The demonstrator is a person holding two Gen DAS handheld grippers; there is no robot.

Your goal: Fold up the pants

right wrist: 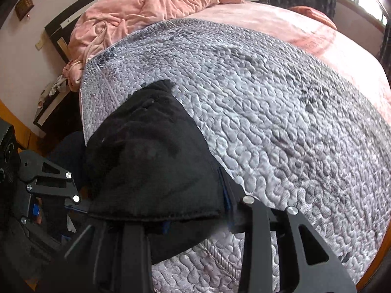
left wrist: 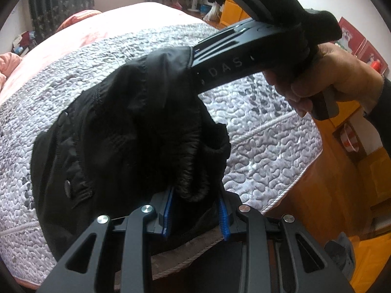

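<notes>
Black pants (left wrist: 127,131) hiding right gripper's (right wrist: 195,210) fingertips

Black pants (left wrist: 127,127) bunched, lifted above the grey quilt (left wrist: 256,127)

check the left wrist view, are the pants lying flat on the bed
No, the black pants hang bunched between the left gripper and the right gripper, above the grey quilt.

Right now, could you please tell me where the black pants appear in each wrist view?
Left wrist: black pants fill the centre, bunched between the left gripper fingers.
Right wrist: they sit lower left, draped over the right gripper.
Shared landmark: the grey quilted bedspread behind them.
</notes>
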